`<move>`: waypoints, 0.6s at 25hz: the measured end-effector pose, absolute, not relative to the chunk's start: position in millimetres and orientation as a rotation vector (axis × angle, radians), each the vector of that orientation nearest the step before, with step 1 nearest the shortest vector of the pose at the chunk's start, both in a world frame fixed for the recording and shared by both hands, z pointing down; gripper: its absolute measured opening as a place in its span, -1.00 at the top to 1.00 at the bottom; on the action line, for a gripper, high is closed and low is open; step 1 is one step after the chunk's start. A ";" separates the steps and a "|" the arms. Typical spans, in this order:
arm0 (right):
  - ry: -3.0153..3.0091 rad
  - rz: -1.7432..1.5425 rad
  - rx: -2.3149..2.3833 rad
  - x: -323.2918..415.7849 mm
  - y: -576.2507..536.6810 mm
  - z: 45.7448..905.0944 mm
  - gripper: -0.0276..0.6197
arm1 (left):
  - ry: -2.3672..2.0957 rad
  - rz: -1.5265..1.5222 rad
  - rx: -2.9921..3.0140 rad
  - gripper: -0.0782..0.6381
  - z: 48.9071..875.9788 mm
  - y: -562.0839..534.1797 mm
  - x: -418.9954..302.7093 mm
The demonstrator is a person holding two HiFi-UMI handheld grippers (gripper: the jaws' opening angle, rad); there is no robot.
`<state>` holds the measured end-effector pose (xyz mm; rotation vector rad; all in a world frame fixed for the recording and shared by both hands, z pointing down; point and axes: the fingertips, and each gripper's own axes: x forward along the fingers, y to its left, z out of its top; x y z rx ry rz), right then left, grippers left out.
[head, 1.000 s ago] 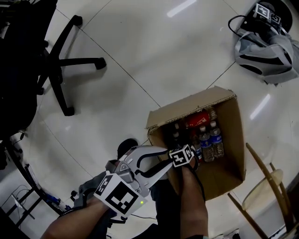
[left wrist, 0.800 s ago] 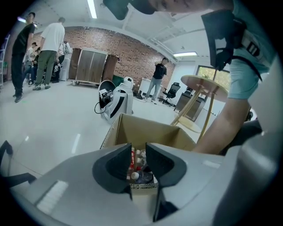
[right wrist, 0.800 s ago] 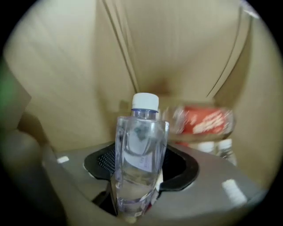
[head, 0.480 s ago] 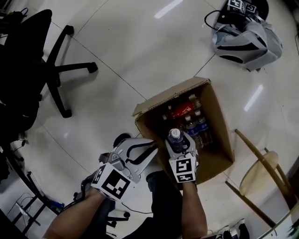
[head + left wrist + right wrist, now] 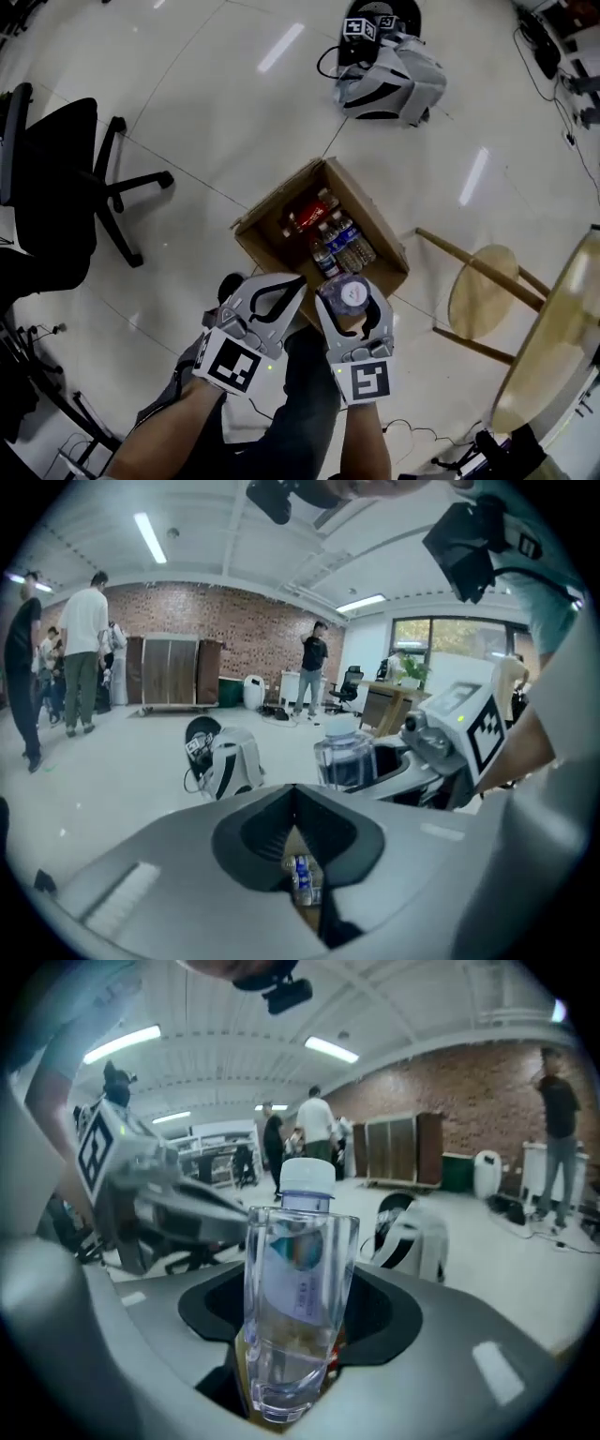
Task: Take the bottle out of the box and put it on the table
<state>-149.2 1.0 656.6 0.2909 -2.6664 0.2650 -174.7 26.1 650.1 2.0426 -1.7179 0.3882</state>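
Right gripper: closed on the bottle; in the right gripper view the jaws clamp the lower body from both sides, with the bottle upright, its white cap on top and its base just inside the jaw throat. The grip sits low, presumably so that the neck cleared the neighbouring bottles on the way out; this leaves most of the bottle's length above the pads, so a tilt is a risk if the hand swings.

Left gripper: jaws shut together and holding nothing; the left gripper view shows only a glimpse of the box contents through the slit beneath the meeting pads. It hangs just beside the right gripper at lower centre of the head view, seemingly kept clear of the load and not assisting.

Box: on the floor at centre of the head view, flaps open; the remaining bottles and a red pack lie inside. The held bottle shows just below the box's lower edge in that view, near it but not touching.

Judgement: extraction is done; placement is outstanding. A pale curved tabletop at the right edge of the head view is the likely destination, with a round stool between it and the box. The bottle is well apart from that surface.
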 end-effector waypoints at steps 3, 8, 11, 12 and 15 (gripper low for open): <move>-2.718 0.301 0.454 -123.9 -6.3 556.6 0.08 | -1.693 0.348 2.201 0.75 566.9 11.1 -148.4; -2.753 0.292 0.668 -73.3 -3.1 398.0 0.08 | -1.605 0.177 2.388 0.75 419.6 11.7 -111.4; -2.751 0.249 0.817 -35.9 1.7 319.4 0.07 | -1.495 0.096 2.490 0.75 346.8 10.0 -80.1; -2.746 0.226 0.878 -21.8 1.8 298.7 0.07 | -1.453 0.074 2.538 0.75 326.2 7.0 -65.3; -2.704 0.161 1.073 30.7 2.8 258.2 0.07 | -1.323 0.012 2.698 0.75 273.1 -2.8 -10.5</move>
